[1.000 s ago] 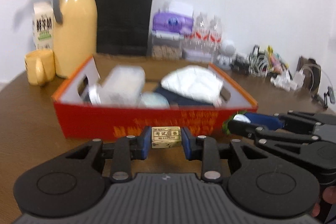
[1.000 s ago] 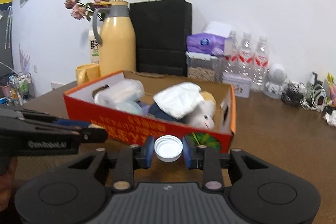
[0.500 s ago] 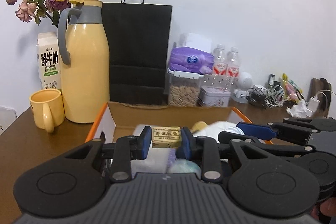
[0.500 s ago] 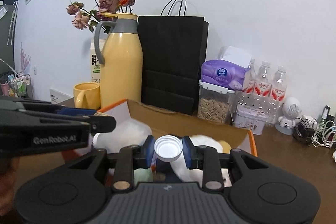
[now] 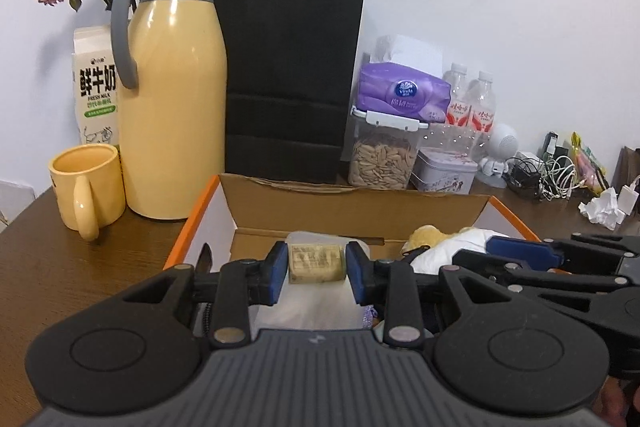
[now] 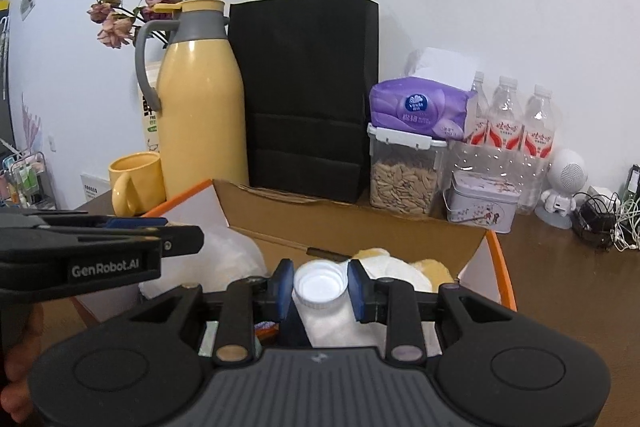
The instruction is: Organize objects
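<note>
My left gripper is shut on a small tan labelled block and holds it over the open orange cardboard box. My right gripper is shut on a white bottle cap and holds it over the same box. The box holds white bags, a plush toy and other items. Each gripper shows at the edge of the other's view: the right gripper and the left gripper.
Behind the box stand a yellow thermos, a yellow mug, a milk carton, a black paper bag, a seed container, a tin, water bottles and tangled cables at the right.
Both grippers have risen from in front of the box's red side to above its open top, each still holding its object.
</note>
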Motion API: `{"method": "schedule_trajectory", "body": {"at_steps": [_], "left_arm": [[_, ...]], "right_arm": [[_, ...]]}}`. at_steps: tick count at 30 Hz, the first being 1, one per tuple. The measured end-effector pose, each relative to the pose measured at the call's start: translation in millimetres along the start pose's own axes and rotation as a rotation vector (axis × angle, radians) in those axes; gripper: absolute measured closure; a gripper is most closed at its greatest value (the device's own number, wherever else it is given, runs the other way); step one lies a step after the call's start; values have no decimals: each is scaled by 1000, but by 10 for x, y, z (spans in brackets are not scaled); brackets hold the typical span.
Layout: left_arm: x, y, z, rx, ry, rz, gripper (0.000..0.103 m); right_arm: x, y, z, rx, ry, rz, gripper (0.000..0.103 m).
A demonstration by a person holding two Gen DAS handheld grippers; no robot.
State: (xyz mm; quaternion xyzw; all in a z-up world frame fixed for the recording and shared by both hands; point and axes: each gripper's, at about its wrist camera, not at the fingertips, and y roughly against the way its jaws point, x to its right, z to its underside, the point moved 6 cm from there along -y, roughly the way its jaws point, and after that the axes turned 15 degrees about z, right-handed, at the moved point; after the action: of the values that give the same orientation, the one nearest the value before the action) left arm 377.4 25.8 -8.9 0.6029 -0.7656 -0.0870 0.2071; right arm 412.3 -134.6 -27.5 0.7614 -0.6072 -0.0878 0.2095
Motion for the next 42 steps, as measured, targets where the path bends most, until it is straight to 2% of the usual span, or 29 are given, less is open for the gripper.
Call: {"method": "schedule_trajectory", "body": {"at_steps": [1, 2, 3, 4, 5, 8, 16, 21, 30, 42], "left_arm": [[0, 24, -11, 11, -3, -3, 49], [-3, 58, -27, 27, -5, -10, 27], [-15, 103, -46, 50, -9, -24, 17], [-24, 139, -68, 69, -11, -39, 2], [-38, 175, -90, 90, -11, -54, 0], [-57, 217, -127, 101, -4, -70, 0], [-10, 202, -115, 78, -23, -75, 0], [64, 325, -174, 86, -35, -82, 0], [196, 845, -196, 109, -30, -72, 0], [239, 1525, 177, 51, -11, -105, 0]], "right_arm": [[11, 3, 6, -2, 1, 5, 66], [25, 8, 14, -1, 3, 13, 52], [37, 22, 16, 5, 5, 25, 36], [51, 36, 10, 13, 7, 40, 29], [67, 53, 2, 23, 10, 56, 17], [119, 86, -32, 38, -1, 78, 0], [172, 50, -36, 9, -17, 82, 0], [178, 152, -58, 16, -19, 82, 0], [182, 599, -51, 29, -32, 70, 0], [185, 1303, 240, 9, -72, 60, 0]]}}
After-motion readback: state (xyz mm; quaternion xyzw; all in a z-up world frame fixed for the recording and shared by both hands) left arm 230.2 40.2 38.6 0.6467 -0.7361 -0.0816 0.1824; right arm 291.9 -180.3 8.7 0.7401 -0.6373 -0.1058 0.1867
